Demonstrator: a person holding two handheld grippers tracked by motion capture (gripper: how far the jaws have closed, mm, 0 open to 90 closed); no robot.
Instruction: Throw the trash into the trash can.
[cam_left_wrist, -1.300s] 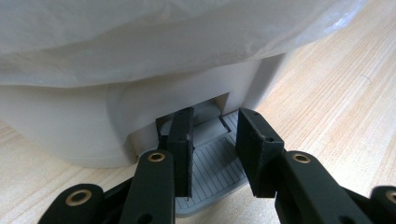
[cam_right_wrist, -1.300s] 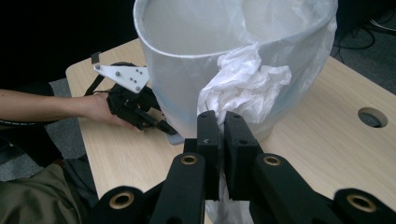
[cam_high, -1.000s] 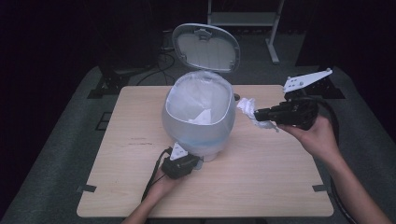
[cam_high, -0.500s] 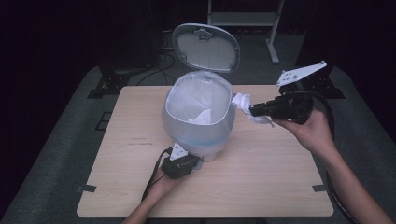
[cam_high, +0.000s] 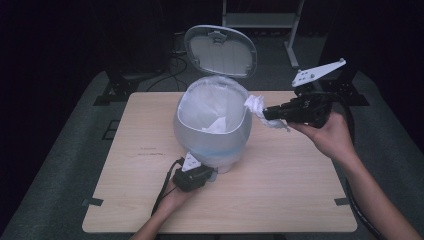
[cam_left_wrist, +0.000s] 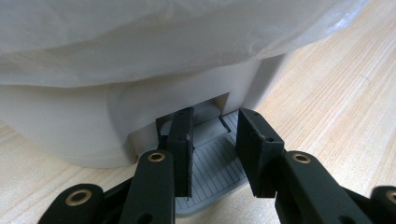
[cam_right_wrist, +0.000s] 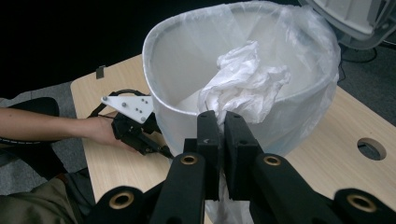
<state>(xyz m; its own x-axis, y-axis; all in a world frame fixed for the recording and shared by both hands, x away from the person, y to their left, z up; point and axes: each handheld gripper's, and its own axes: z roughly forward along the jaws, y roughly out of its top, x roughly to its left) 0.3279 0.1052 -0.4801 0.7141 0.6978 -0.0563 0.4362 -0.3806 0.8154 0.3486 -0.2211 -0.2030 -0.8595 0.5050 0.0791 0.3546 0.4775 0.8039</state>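
Observation:
A pale pedal bin lined with a clear bag stands mid-table, its lid tipped up and open. My left gripper lies low at the bin's foot. In the left gripper view its jaws are shut to a narrow gap with nothing between them, and they rest on the grey ribbed pedal. My right gripper is shut on a crumpled white wad held at the bin's right rim. In the right gripper view the wad hangs in front of the bin's mouth, above my closed jaws.
The wooden table has bare room right of the bin and along the front. Some white crumpled material lies inside the bin. A round hole shows in the tabletop. Dark floor, cables and a stand lie beyond the far edge.
My right gripper has carried the wad slightly up and left, closer to the bin's rim. The left gripper has stayed on the pedal.

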